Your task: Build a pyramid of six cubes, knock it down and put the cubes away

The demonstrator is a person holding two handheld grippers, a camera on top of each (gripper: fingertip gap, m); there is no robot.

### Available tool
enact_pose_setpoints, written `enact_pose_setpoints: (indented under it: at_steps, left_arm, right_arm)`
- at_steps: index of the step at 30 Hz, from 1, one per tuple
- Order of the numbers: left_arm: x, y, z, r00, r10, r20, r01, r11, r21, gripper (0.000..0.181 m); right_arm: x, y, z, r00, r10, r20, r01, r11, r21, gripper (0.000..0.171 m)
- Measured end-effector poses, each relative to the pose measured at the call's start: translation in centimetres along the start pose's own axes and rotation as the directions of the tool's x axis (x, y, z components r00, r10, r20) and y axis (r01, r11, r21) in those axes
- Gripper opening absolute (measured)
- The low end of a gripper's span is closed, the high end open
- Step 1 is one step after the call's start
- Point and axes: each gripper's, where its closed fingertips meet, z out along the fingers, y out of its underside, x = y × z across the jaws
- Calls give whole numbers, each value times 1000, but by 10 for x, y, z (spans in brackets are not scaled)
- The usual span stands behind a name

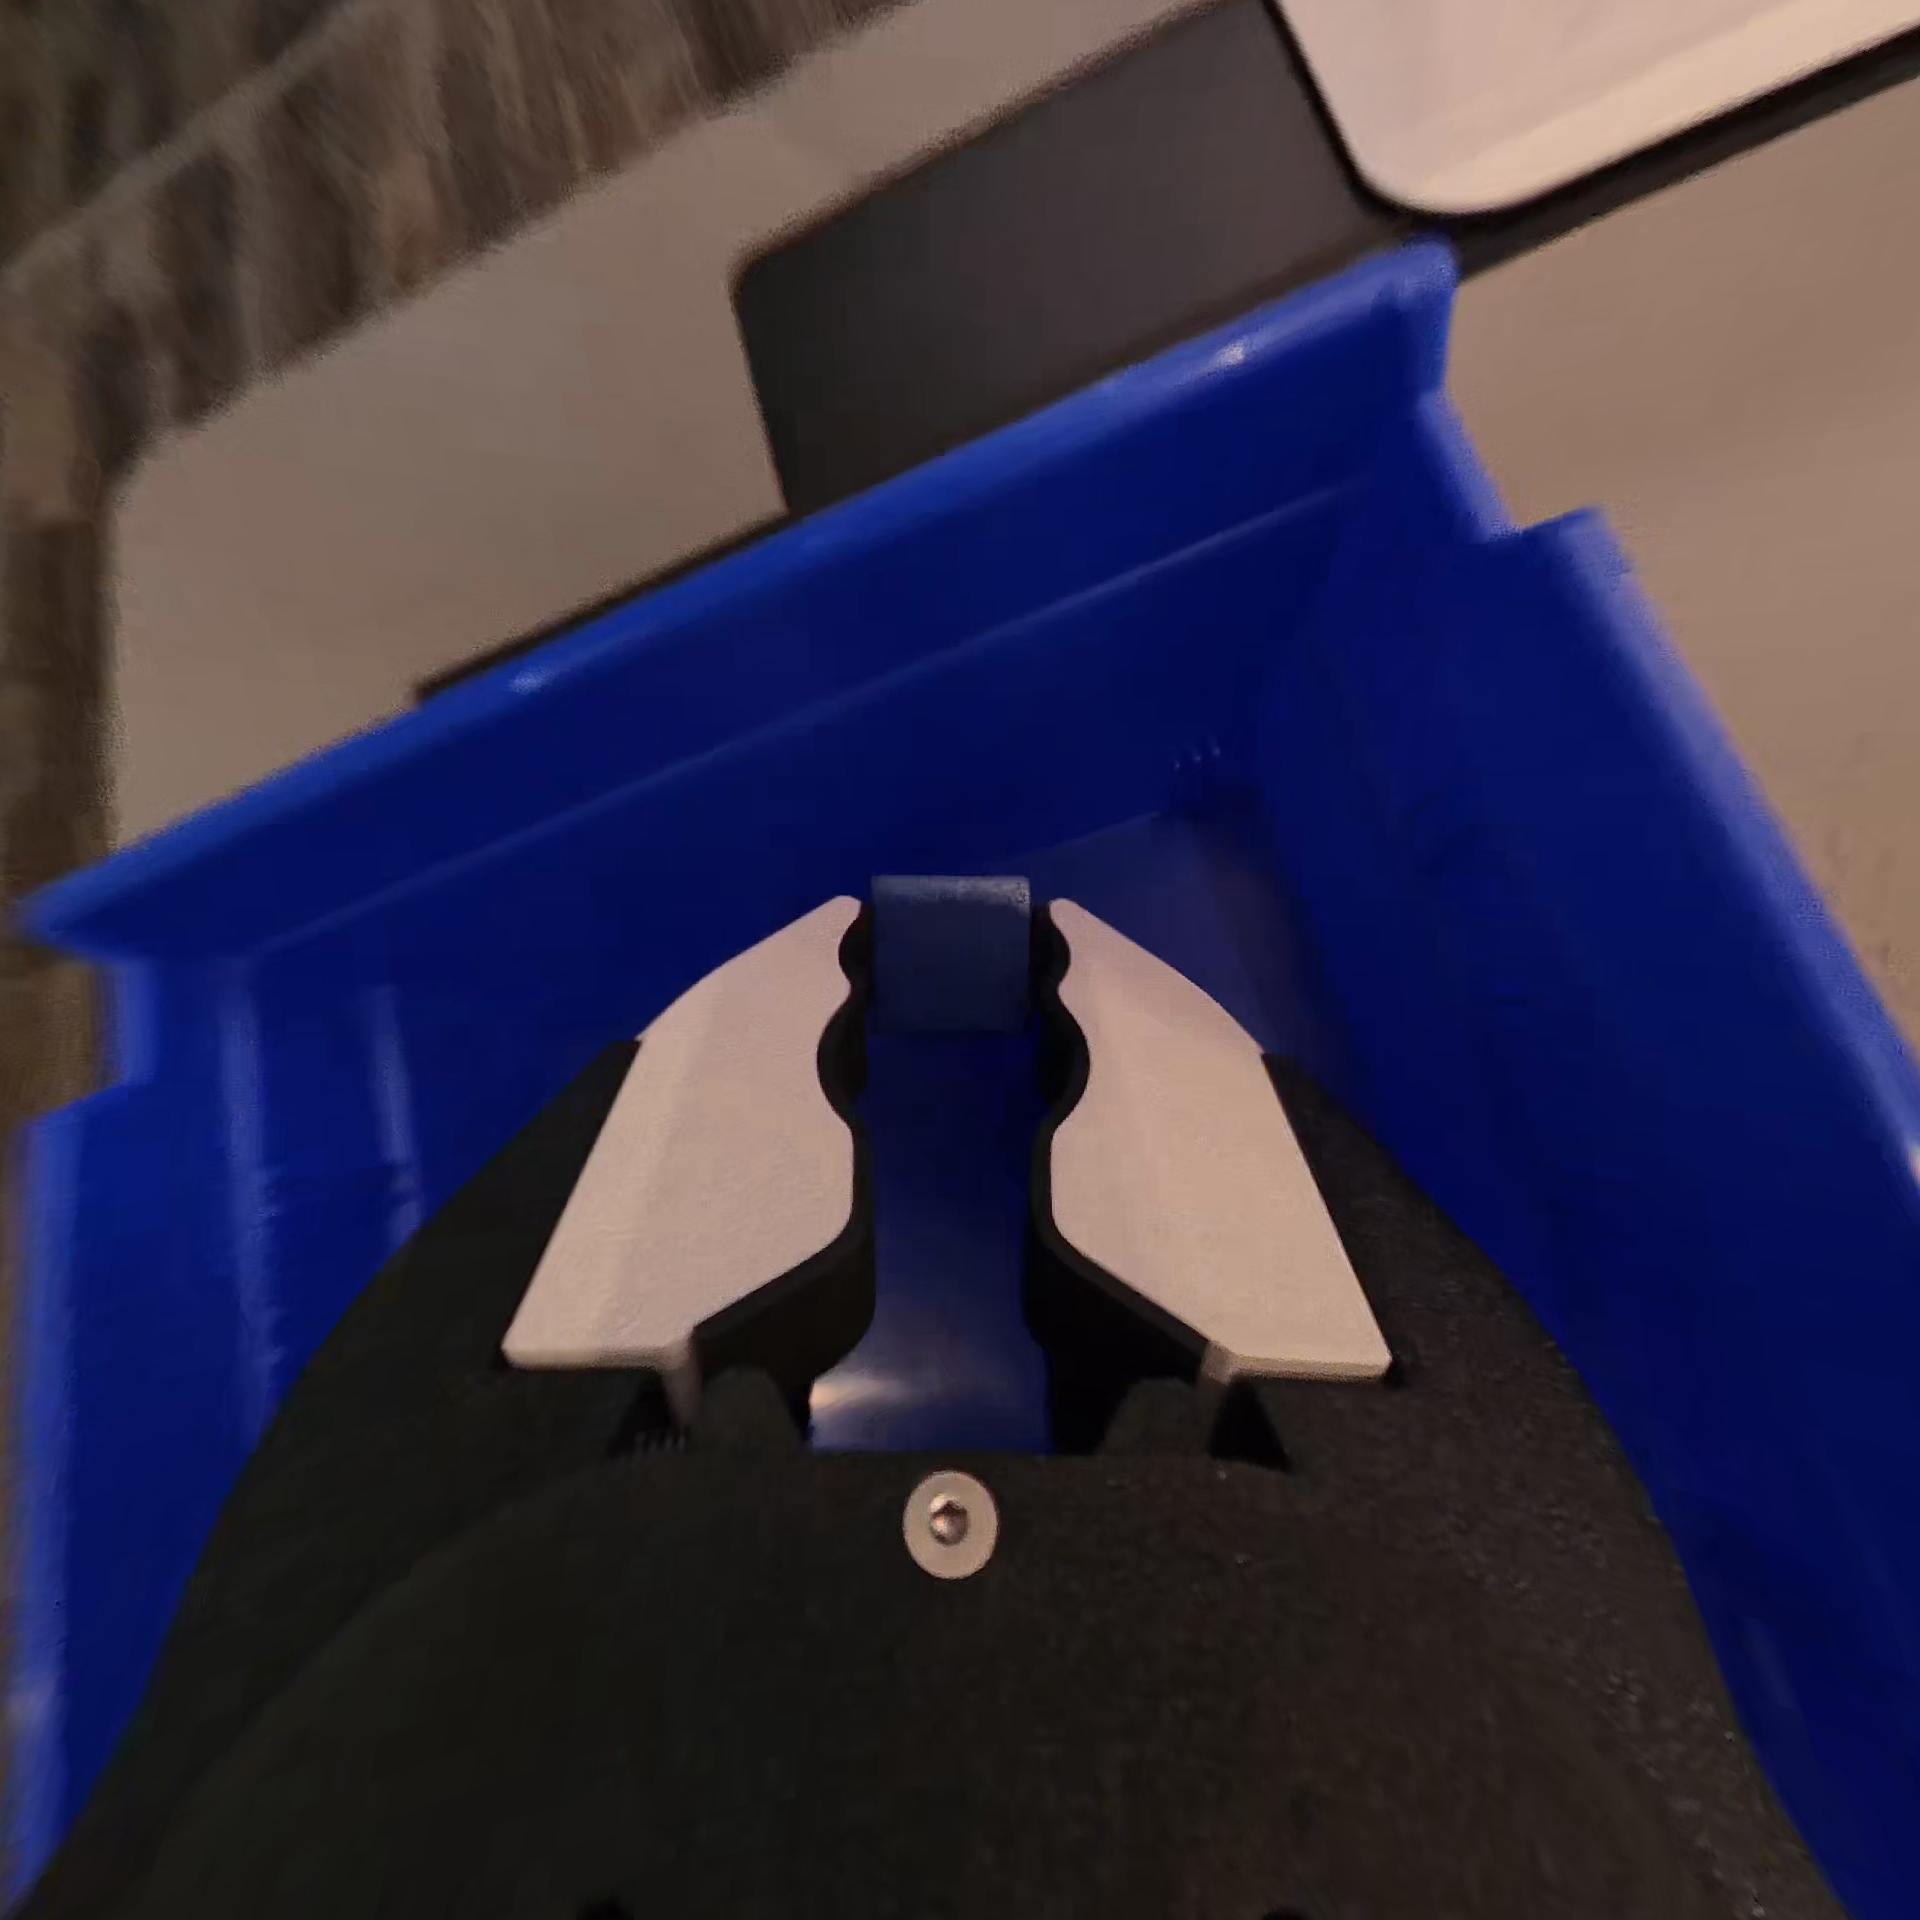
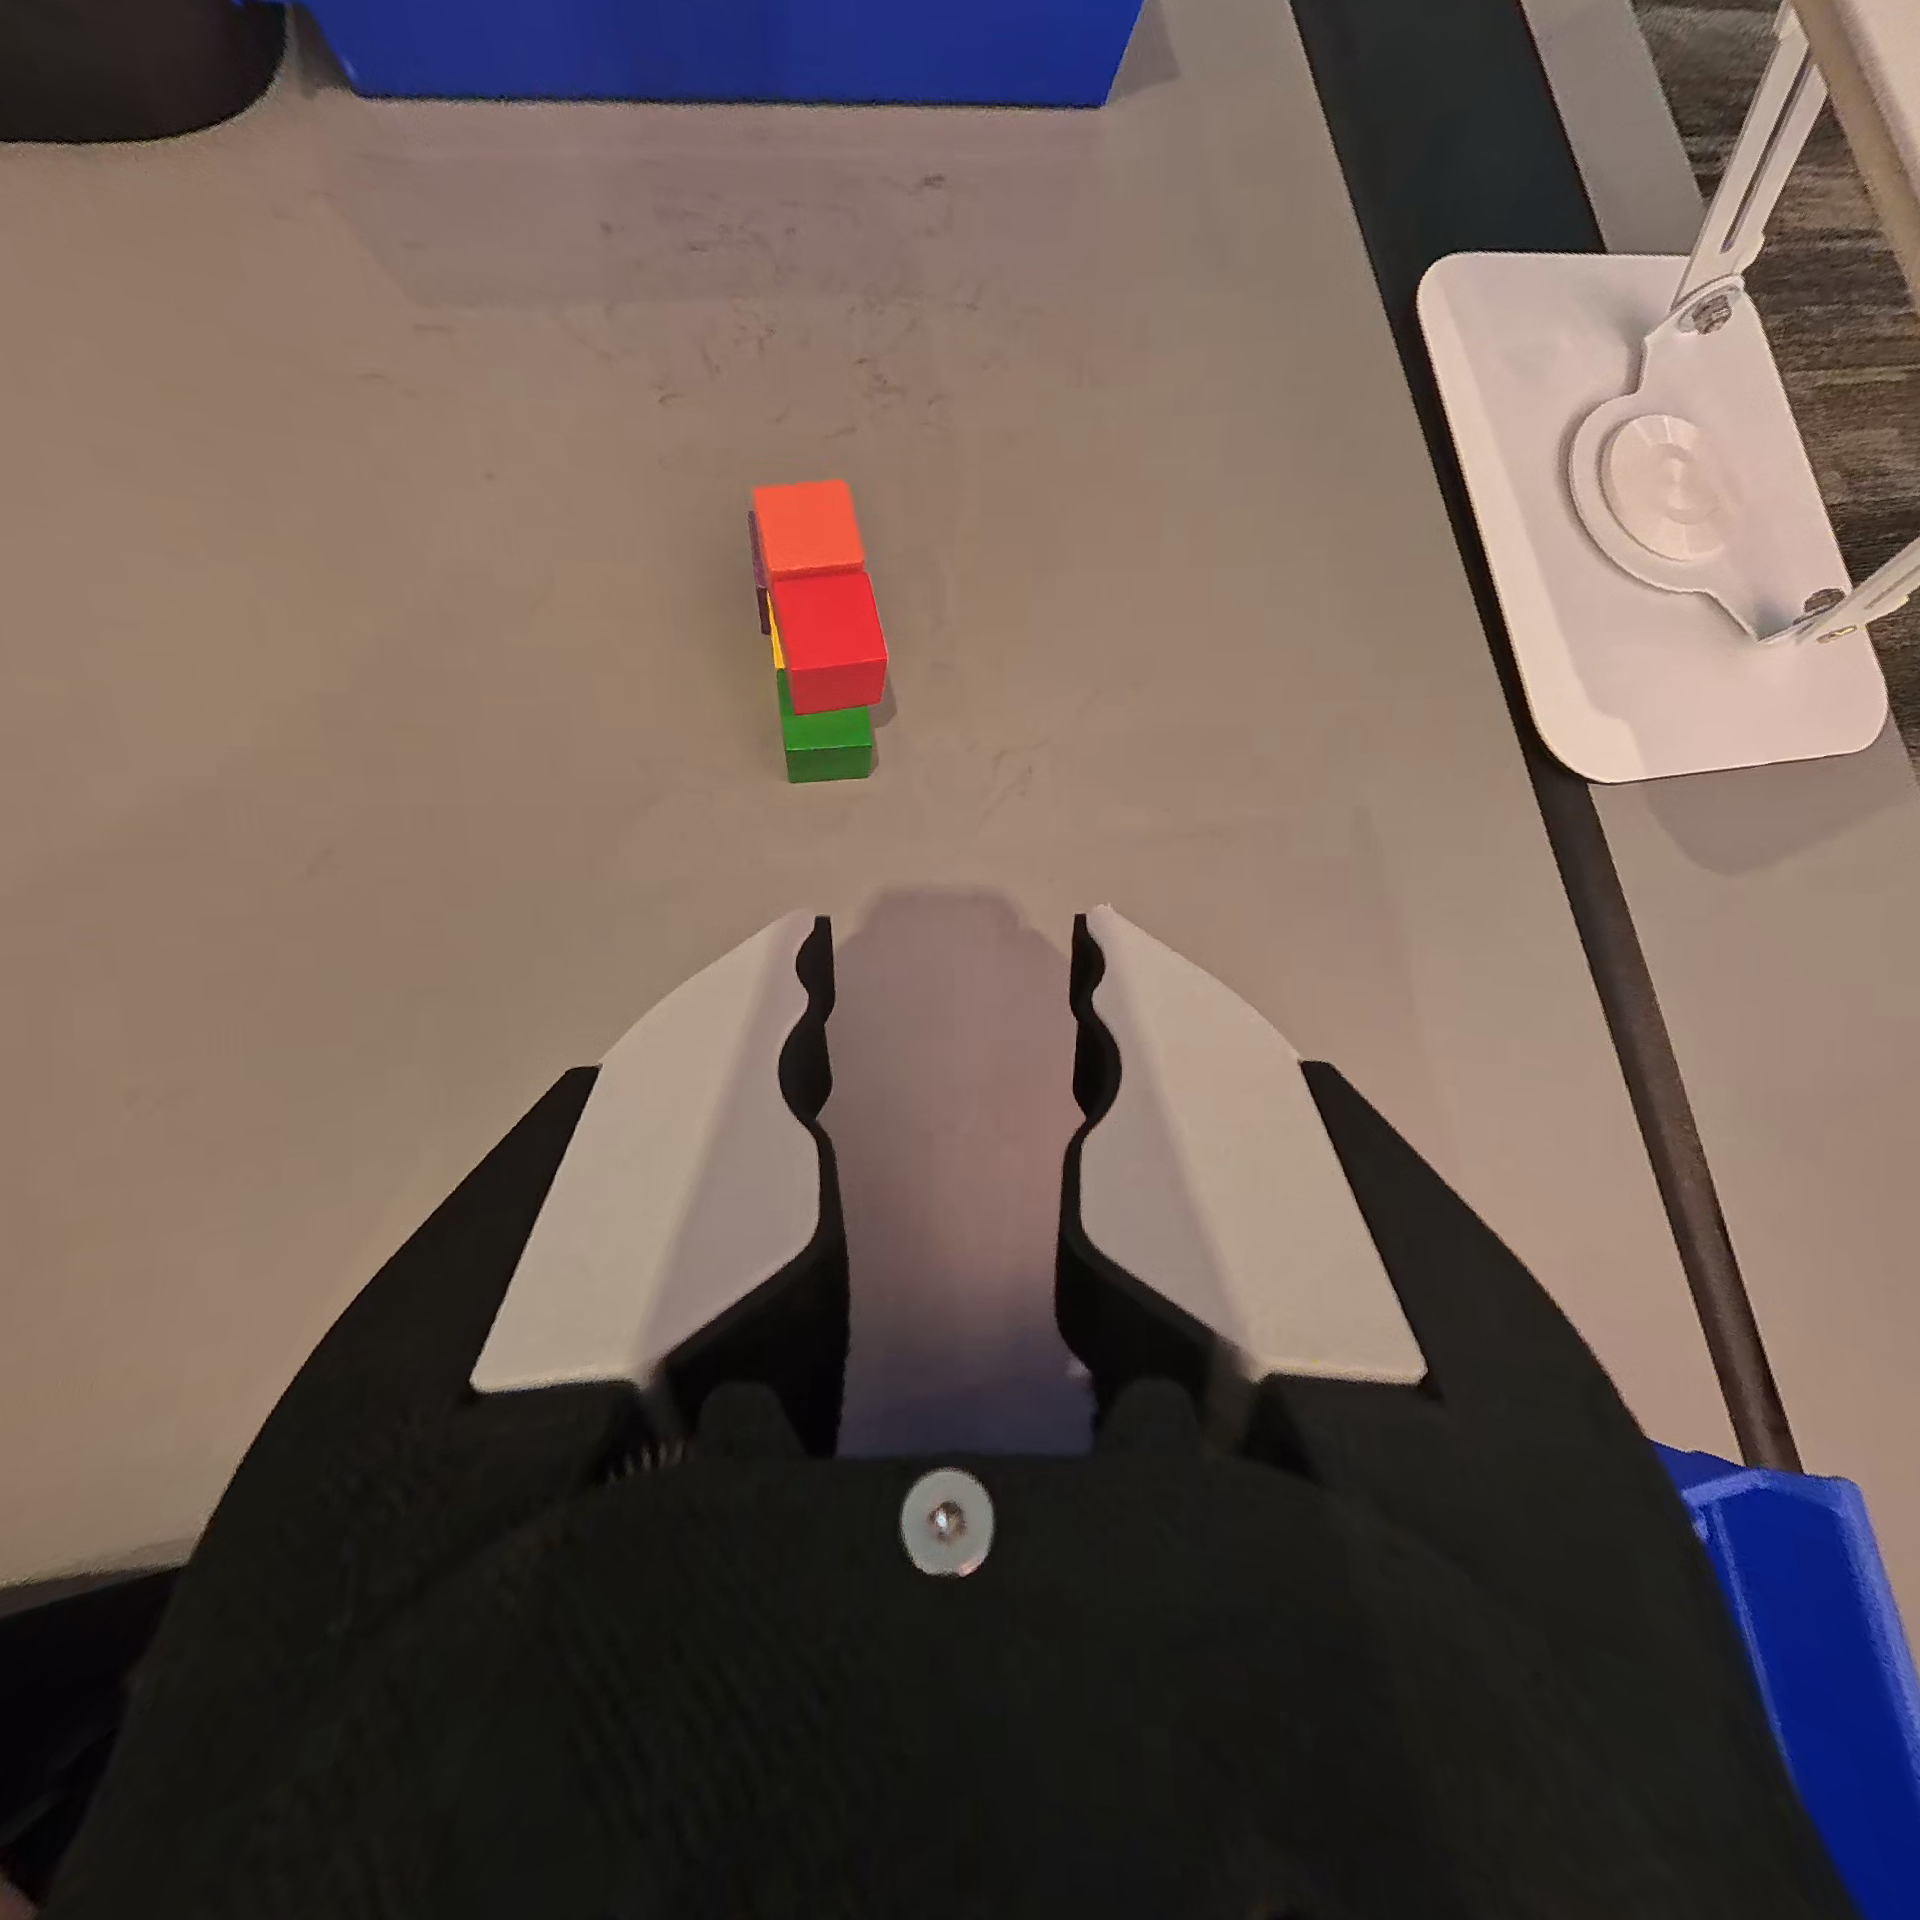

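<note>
Reaching into a blue bin [image 1: 727,790], the left gripper [image 1: 951,914] is seen with its fingertips closed on a blue cube [image 1: 948,961], which is held between the tips close to the bin's far inner wall. A dark flat object [image 1: 1039,312] is visible beyond the bin on the grey table [image 1: 364,488]; this view is blurred. In the right wrist view, the right gripper [image 2: 951,925] is shown above the table, its fingers parted and nothing between them. Ahead of it, well apart, a stack of cubes is shown: an orange cube [image 2: 805,525] and a red cube [image 2: 831,639] rest on a lower row whose green cube [image 2: 826,743] lies nearest; slivers of purple and yellow show at the left. A white stand base [image 2: 1558,623] lies at the right.
</note>
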Motion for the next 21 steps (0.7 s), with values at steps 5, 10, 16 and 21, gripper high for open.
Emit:
enact_pose_setpoints:
  at_steps: [5, 10, 16, 21]
  left_arm:
    - [-23, -35, -66, 983, 60, 176, -92, 980, 179, 29]
    - [-26, -64, -125, 952, 90, 292, -171, 949, 266, 29]
    - [4, -92, -168, 945, 126, 303, -232, 908, 348, 29]
    - [40, -111, -185, 916, 214, 340, -338, 869, 361, 29]
  right_arm:
    - [-1, -2, -2, 1000, -9, -7, 9, 1000, 2, 45]
    - [-3, -6, -3, 1000, -21, -12, 21, 1000, 8, 45]
    - [-6, -10, -7, 999, -40, -26, 40, 999, 13, 45]
    - [-6, -12, -13, 999, -39, -32, 40, 999, 33, 44]
